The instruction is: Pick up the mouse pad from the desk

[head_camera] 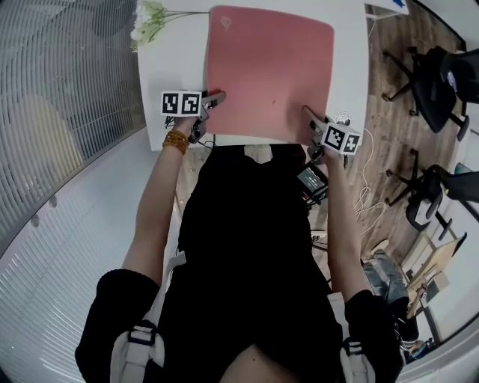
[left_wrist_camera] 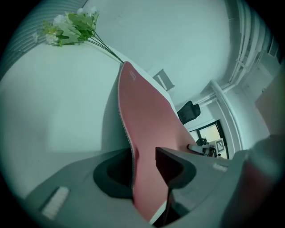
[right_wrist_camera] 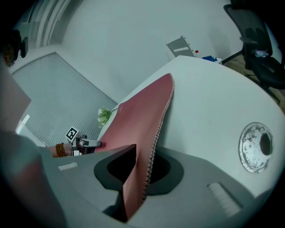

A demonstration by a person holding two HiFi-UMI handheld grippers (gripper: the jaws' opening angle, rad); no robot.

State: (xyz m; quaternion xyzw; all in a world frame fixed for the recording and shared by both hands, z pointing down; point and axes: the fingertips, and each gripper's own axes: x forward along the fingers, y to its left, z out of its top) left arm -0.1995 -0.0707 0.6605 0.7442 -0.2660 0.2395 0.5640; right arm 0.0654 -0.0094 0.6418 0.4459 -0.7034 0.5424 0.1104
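A pink mouse pad [head_camera: 269, 67] lies on the white desk [head_camera: 168, 67], with its near edge at the desk's front. My left gripper [head_camera: 213, 99] grips the pad's near-left corner and my right gripper [head_camera: 309, 117] grips its near-right corner. In the left gripper view the mouse pad [left_wrist_camera: 147, 116] runs edge-on between the jaws of the left gripper [left_wrist_camera: 144, 173], which are shut on it. In the right gripper view the stitched edge of the mouse pad [right_wrist_camera: 138, 120] sits clamped in the right gripper [right_wrist_camera: 142, 171]. Near both grippers the pad is tilted up off the desk.
A sprig of white flowers [head_camera: 150, 19] lies at the desk's far left corner. A round cable hole [right_wrist_camera: 255, 147] is in the desk right of the pad. Black office chairs [head_camera: 438, 78] stand on the wood floor to the right. Cables [head_camera: 363, 198] hang beside the desk.
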